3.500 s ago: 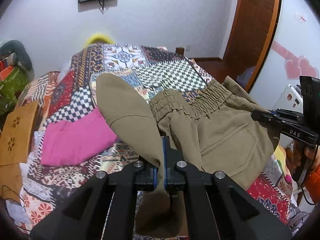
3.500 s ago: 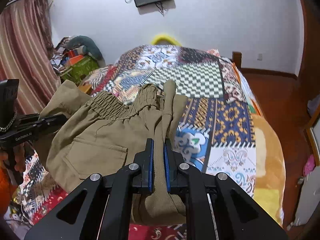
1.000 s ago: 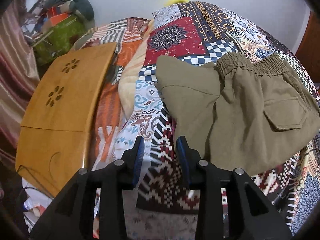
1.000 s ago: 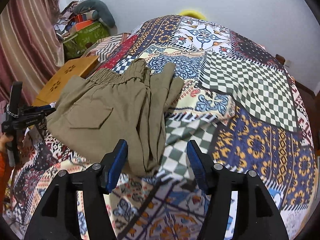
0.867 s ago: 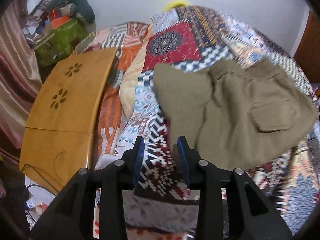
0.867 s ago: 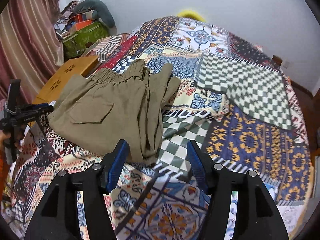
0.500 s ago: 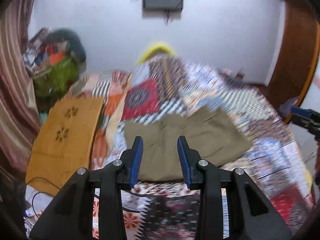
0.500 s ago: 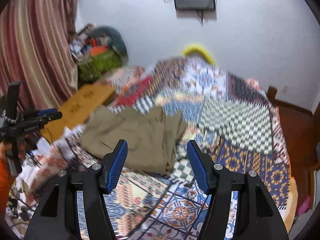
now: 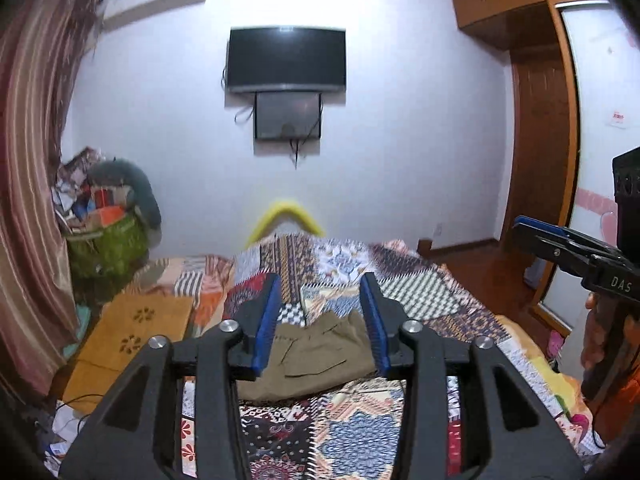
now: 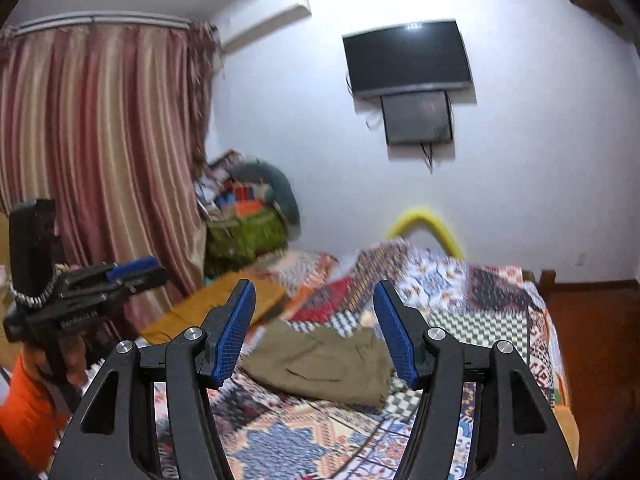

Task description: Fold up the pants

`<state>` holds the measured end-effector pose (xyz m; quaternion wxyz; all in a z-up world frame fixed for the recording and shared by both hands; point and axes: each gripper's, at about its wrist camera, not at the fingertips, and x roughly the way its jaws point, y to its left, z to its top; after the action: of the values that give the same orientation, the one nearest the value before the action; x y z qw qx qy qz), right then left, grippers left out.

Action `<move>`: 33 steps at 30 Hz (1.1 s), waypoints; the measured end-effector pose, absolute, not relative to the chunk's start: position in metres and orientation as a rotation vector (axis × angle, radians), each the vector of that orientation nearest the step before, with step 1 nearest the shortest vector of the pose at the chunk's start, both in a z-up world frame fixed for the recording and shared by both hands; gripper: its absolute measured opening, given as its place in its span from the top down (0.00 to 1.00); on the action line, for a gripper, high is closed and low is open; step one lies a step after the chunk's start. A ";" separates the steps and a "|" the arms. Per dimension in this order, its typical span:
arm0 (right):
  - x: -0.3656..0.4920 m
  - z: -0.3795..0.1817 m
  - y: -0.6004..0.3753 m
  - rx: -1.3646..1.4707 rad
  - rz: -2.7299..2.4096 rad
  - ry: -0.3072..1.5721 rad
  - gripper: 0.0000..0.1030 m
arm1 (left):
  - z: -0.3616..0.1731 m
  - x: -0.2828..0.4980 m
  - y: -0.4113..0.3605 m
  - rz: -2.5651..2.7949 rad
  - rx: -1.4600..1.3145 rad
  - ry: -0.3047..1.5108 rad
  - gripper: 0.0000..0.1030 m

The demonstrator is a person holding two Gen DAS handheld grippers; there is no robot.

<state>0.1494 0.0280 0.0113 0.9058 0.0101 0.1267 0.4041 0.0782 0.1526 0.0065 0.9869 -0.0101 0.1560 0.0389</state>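
The pants [image 9: 316, 356] lie folded into a compact olive bundle on the bed [image 9: 420, 300], on its patchwork quilt [image 9: 348, 432], a back pocket facing up; in the right wrist view the same bundle [image 10: 320, 364] sits near the middle of the quilt [image 10: 280, 448], with thicker folds stacked along its right edge. The left claw [image 9: 322, 322] is held up above the bed, well apart from the pants, its jaws opening with nothing between the blue pads [image 9: 266, 320]; the cloth seen through the gap lies far beyond them. The right claw [image 10: 314, 334] hangs likewise clear of the bundle, its jaws standing wide apart and holding nothing. Each view catches the other tool at its edge: the right claw's side profile shows at the right of the left view, gripped by a hand [image 9: 604, 344], and the left claw [image 10: 132, 270] shows at the left of the right view over an orange sleeve [image 10: 28, 408]. A wooden board [image 9: 132, 332] rests beside the bed on the left, near a striped curtain [image 10: 100, 168]. A television [image 9: 286, 60] hangs on the white wall beyond the bed.
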 end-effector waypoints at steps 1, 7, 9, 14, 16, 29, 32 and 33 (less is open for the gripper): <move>0.144 0.014 0.027 0.024 0.838 0.247 0.44 | 0.010 0.072 0.148 0.073 -0.023 0.299 0.58; 0.103 0.023 0.020 0.042 0.861 0.174 0.43 | 0.025 0.030 0.126 0.092 -0.018 0.214 0.42; 0.097 0.021 0.018 0.052 0.860 0.160 0.37 | 0.028 0.020 0.122 0.103 -0.013 0.192 0.36; 0.090 0.017 0.019 0.054 0.847 0.146 0.26 | 0.027 0.003 0.112 0.120 -0.018 0.164 0.18; 0.091 0.017 0.018 0.058 0.833 0.141 0.22 | 0.027 0.001 0.110 0.131 -0.014 0.159 0.13; 0.080 0.018 0.012 0.061 0.781 0.157 0.00 | 0.017 -0.006 0.103 0.147 -0.021 0.151 0.01; 0.080 0.017 0.013 0.056 0.777 0.164 0.00 | 0.016 -0.006 0.103 0.147 -0.024 0.154 0.01; 0.078 0.016 0.013 0.054 0.776 0.165 0.00 | 0.015 -0.007 0.104 0.147 -0.025 0.154 0.01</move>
<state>0.0785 0.0130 0.0156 0.9220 0.0263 0.0801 0.3779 -0.0070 0.1037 0.0154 0.9943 -0.0126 0.0766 0.0734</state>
